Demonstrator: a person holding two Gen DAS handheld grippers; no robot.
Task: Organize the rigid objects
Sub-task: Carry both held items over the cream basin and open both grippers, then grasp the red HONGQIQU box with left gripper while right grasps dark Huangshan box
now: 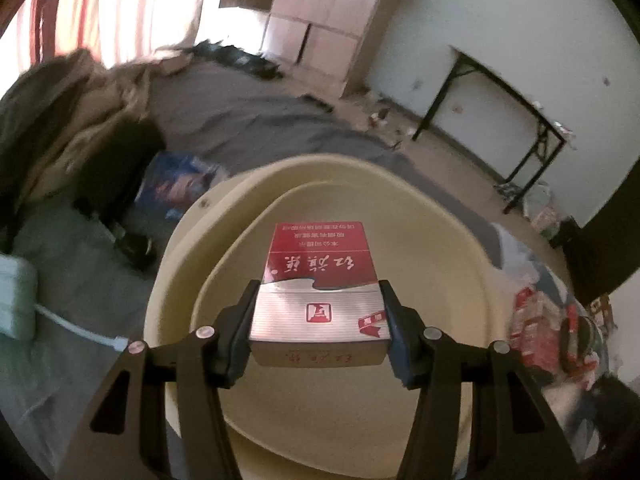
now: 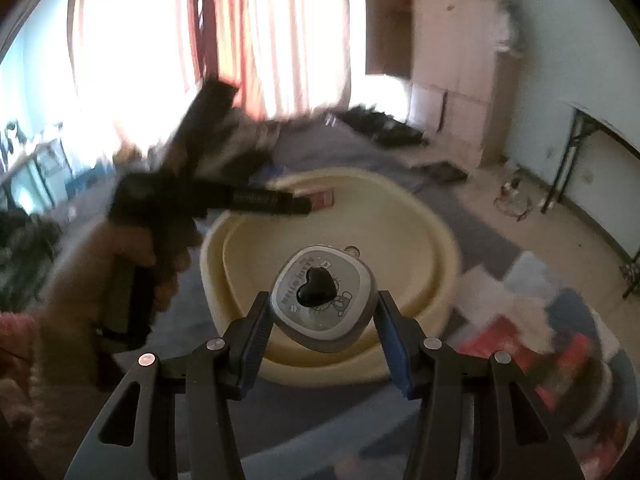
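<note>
My left gripper (image 1: 318, 320) is clamped on one flat rectangular red and silver cardboard pack (image 1: 320, 284) with white Chinese lettering; both black pads press its long sides, and I hold it in the air over the one cream-coloured rounded plastic basin (image 1: 192, 248). The basin sits on a grey blanket (image 1: 240, 108) and I see nothing lying inside it from this view. To the left, near the basin, lie one blue printed box (image 1: 176, 184) and one pale green rectangular block (image 1: 16, 300) with a white cable running from it. To the right of the basin is a blurred heap of red and white packets (image 1: 540, 332); I cannot count them. Far right, one black-legged folding table (image 1: 496, 116) stands against the white wall.

My right gripper (image 2: 322, 312) is closed on one small rounded-square grey case (image 2: 324, 300) with a black heart in the middle and cartoon print around it. Its pads bear on the case's two sides, and I hold it above the near edge of the same basin (image 2: 420, 240). In this view my left hand (image 2: 120, 272), with a pink knitted sleeve (image 2: 16, 332) at the wrist, grips the other tool's handle on the left, and that left gripper (image 2: 280, 200) reaches over the basin's far rim with the red pack (image 2: 320, 198) at its tip. That makes two things held, one per gripper, over one basin.
</note>
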